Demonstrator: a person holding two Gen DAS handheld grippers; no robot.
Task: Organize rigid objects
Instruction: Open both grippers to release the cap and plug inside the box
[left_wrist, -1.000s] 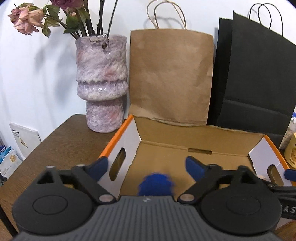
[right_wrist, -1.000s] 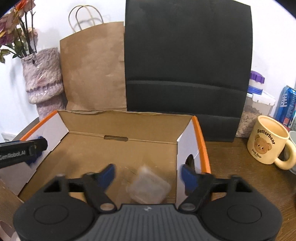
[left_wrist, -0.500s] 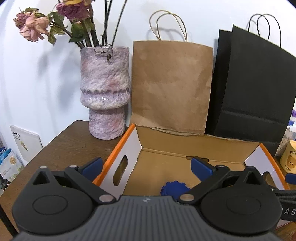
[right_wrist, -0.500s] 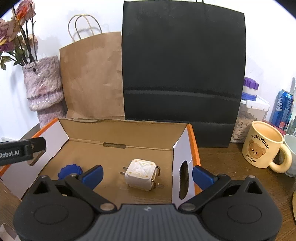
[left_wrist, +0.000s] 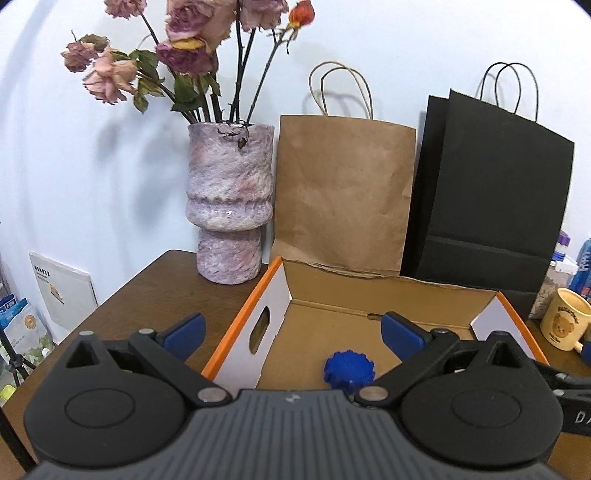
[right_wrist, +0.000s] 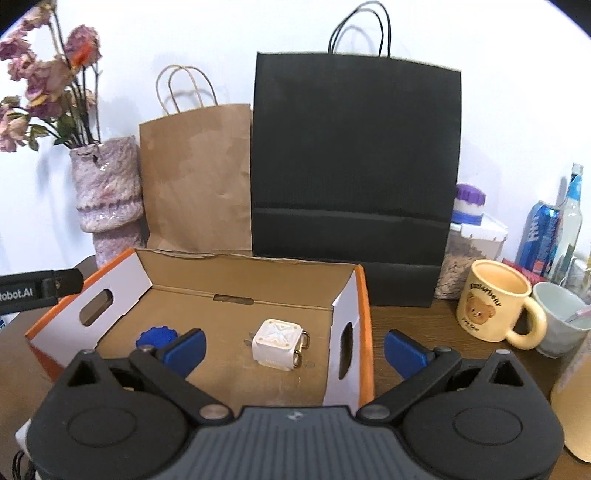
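left gripper (left_wrist: 291, 330): jaws spread wide with nothing between the pads; it hangs above the near-left part of the box, angled down into it.
right gripper (right_wrist: 293, 345): jaws equally wide and empty; its left pad sits over the box floor, its right pad outside the right wall, so it straddles that wall.
blue toothed cap (left_wrist: 349, 371): lies flat on the box floor near the front, below and slightly right of the left gripper's midline; round, so no long axis to line up with.
white charger plug (right_wrist: 279, 345): rests on the floor right of the cap, well apart from it, just left of the right gripper's midline; its 2 prongs point left and its metal loops point right, so its long axis runs across the box.
cardboard box (right_wrist: 236, 284): open-topped, orange-edged, a handle slot in each side wall; both task items are already inside.
nearer hand: left for the cap, right for the plug, as I judge it.
coming move: likely reaching elsewhere for another loose item; none is in view beyond table clutter.
bear mug (right_wrist: 495, 301): stands on the table right of the box, clear of it.
black paper bag (right_wrist: 354, 177): upright behind the box against the wall.
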